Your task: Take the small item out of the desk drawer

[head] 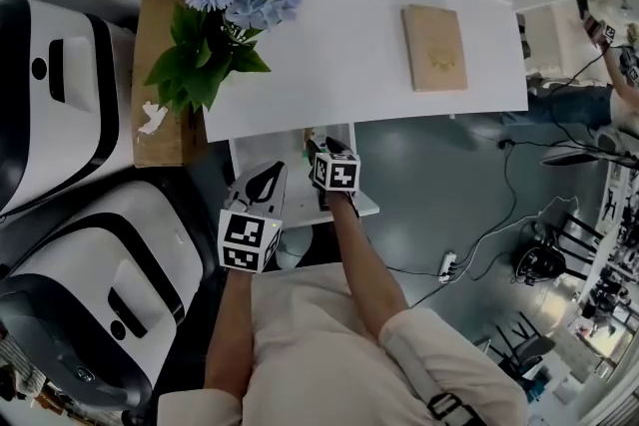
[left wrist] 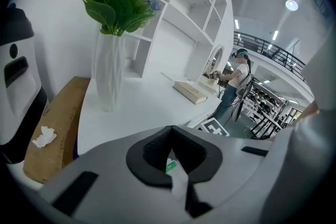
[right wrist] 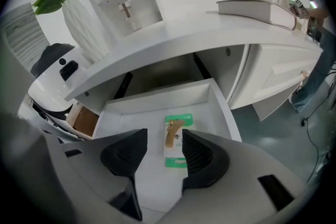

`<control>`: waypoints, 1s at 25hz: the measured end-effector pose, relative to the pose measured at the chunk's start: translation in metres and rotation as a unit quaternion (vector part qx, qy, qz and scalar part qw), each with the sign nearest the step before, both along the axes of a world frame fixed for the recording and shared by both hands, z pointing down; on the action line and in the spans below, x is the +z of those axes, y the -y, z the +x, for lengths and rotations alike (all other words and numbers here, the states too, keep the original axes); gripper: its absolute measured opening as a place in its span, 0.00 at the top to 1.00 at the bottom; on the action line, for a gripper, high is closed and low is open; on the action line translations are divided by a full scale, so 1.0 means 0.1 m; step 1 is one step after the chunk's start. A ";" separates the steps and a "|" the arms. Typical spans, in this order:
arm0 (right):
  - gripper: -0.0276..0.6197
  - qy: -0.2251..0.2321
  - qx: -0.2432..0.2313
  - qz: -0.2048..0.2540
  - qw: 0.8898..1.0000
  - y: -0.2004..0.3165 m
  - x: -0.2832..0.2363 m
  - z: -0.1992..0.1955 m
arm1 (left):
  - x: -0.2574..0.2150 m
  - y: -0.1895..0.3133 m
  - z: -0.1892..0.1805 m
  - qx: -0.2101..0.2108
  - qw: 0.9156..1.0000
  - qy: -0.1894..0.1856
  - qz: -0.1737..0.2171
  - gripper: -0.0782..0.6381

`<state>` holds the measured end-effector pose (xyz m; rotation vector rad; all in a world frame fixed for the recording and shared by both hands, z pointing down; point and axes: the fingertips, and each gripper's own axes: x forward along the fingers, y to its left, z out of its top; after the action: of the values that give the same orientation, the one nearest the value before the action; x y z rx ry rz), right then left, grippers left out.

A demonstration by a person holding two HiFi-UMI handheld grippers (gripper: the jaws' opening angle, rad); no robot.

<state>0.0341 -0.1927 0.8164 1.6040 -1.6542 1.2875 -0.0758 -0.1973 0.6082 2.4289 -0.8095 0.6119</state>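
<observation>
Over drawer (right wrist: 152, 113) | right fingers (right wrist: 126, 155) apart above flat green card (right wrist: 177, 139) | left fingers (left wrist: 152, 152) pinch green-white slip (left wrist: 177, 182)

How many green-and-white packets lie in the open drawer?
1. The packet lies flat on the drawer floor, just beyond the open right tool. That tool hides the drawer's near part, so more may be there.

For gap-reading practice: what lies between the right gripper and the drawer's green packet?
Nothing: the right gripper view shows the right gripper open above the green packet, the gap bare.
</observation>
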 end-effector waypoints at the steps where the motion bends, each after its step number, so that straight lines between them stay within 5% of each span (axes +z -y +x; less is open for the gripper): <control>1: 0.60 -0.002 0.000 -0.002 1.000 0.01 0.04 -0.01 | 0.03 0.01 -0.05 0.000 1.000 -0.001 -0.003 0.87; 9: 0.43 -0.049 0.025 -0.030 0.998 0.04 0.43 0.03 | 0.30 0.06 -0.36 0.008 1.000 0.009 -0.018 0.87; 25: 0.37 -0.069 0.014 -0.061 0.996 0.22 0.99 0.10 | 0.57 0.09 -0.50 0.040 0.998 0.033 -0.029 0.87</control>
<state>0.0437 -0.2148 0.9156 1.6102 -1.4475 1.2373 -0.1253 -0.2059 0.6648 2.4079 -0.7128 0.7393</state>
